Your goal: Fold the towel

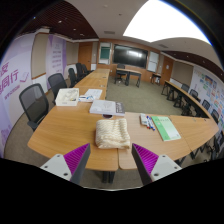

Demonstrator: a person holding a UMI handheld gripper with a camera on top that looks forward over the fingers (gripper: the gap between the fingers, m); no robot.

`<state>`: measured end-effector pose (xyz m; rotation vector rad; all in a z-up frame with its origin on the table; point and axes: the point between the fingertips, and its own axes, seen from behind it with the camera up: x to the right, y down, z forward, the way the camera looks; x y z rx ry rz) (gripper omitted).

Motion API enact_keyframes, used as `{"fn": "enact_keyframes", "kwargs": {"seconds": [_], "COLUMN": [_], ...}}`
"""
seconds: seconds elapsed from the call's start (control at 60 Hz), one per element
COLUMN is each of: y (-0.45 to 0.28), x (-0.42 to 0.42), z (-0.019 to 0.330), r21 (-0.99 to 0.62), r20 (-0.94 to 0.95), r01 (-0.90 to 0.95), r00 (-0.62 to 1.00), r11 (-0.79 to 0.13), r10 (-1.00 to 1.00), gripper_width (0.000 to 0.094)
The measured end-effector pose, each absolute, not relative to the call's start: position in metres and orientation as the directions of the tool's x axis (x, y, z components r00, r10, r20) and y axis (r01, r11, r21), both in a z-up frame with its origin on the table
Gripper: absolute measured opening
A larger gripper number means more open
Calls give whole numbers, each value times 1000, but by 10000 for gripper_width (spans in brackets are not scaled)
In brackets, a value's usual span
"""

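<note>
Lying beyond open jaws: towel (113, 134)

Place: a conference/meeting rm in an office bldg is shown.
Table: long wooden tables (70, 128) are set end to end down the rm.
Seating: black office chairs (34, 102) are lined along both sides.
Front wall: a dark screen (128, 55) is mounted at the far end, w/ wood panelling around it.
Walls: printed banners (15, 85) are hung at the side.
Papers: docs & booklets (105, 107) are laid on the tabletop.
Ceiling: a large lit panel (160, 20) is seen overhead.
</note>
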<state>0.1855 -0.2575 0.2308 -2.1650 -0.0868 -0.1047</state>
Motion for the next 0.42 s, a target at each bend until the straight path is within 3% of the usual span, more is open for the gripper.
{"fn": "enact_keyframes", "kwargs": {"seconds": [0.2,0.417], "y": [-323,-346], "x": [158,146], "z": [247,259], "r21": [-826,-844], "r20": [95,108], "r01": [89,95], "r00": [995,994], "r11": [-557,-527], "r10": [17,8], "gripper_width": [855,853]}}
